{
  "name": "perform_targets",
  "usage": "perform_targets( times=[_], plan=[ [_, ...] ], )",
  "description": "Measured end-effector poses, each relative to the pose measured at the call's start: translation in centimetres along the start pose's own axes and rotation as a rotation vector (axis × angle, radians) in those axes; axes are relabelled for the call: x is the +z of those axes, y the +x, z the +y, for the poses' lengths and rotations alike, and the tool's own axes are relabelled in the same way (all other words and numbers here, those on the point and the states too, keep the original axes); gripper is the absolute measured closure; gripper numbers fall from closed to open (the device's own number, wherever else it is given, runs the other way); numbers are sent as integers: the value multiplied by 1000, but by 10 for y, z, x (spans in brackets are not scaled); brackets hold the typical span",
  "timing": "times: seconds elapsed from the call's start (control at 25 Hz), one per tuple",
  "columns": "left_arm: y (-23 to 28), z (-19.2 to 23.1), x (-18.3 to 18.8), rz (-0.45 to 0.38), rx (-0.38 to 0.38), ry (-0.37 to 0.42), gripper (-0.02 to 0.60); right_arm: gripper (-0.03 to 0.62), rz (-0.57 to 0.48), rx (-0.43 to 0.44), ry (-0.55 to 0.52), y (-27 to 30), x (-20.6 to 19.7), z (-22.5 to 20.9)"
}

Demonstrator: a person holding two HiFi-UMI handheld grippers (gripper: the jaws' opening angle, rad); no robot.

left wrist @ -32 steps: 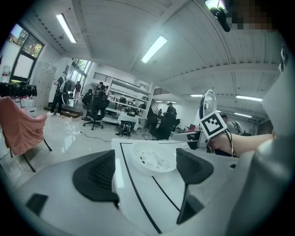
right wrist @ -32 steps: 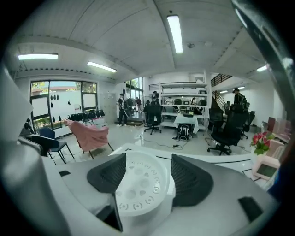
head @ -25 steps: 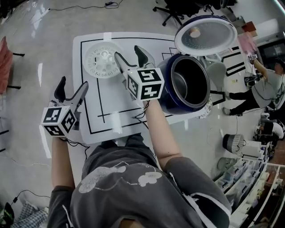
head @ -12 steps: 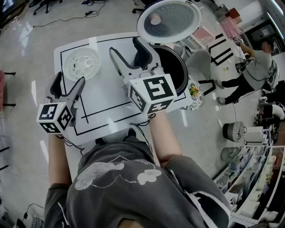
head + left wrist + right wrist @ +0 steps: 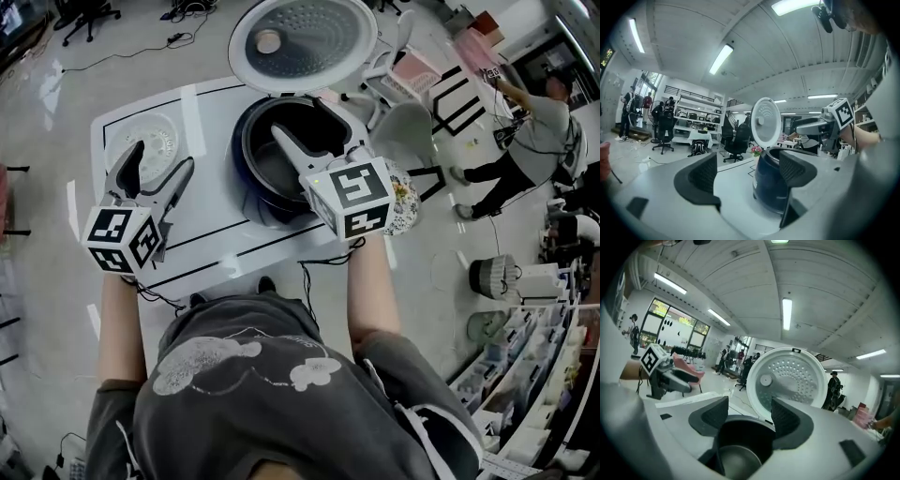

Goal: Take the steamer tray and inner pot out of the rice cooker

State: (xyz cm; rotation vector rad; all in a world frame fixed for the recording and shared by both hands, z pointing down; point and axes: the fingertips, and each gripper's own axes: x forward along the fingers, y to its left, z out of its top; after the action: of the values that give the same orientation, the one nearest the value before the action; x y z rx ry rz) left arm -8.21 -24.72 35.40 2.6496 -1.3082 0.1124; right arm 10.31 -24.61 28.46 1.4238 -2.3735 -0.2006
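Note:
The dark blue rice cooker point(image 5: 258, 202) stands on the white table with its lid point(image 5: 302, 42) swung up. The metal inner pot point(image 5: 274, 171) sits inside it. My right gripper point(image 5: 298, 117) hangs open over the cooker's mouth; in the right gripper view both pads point(image 5: 710, 414) frame the pot point(image 5: 740, 461), with nothing between them. The white steamer tray point(image 5: 159, 133) lies on the table at the far left. My left gripper point(image 5: 161, 159) is open and empty just in front of the tray, left of the cooker point(image 5: 771, 187).
The white table point(image 5: 211, 239) carries black marking lines. A flower-patterned object point(image 5: 405, 195) sits right of the cooker at the table's edge. A white chair point(image 5: 412, 131) and a person point(image 5: 539, 122) are beyond the table on the right. Shelves and office chairs fill the room.
My right gripper has moved from beside the steamer tray over to the cooker's open mouth. The left gripper has stayed open at the left. The head view has shifted.

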Motion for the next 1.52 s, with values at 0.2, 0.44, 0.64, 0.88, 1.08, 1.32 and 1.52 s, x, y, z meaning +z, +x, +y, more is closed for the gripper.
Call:
perform_targets(
  times=[0.2,0.44,0.64,0.88,1.08,1.32,1.52],
  plan=[
    [26,-47,-2,19,-32,23,170,296,171,14,-116,-13,-61,-31],
    [54,-83,-5,31,-12,36,170,296,331,55,-171,-6,-124,-83],
    [66,-93,-1,38,33,32,170,298,403,100,-258,9,-145,-102],
    [72,-96,-4,46,83,24,170,298,468,199,-305,28,-163,-102],
    [76,-97,-4,51,112,18,170,301,552,234,-346,39,-179,-103],
    [78,-98,-7,53,127,9,170,319,631,230,-411,46,-191,-107],
    [80,-95,-9,49,132,4,170,375,679,177,-429,52,-198,-116]
  ],
)
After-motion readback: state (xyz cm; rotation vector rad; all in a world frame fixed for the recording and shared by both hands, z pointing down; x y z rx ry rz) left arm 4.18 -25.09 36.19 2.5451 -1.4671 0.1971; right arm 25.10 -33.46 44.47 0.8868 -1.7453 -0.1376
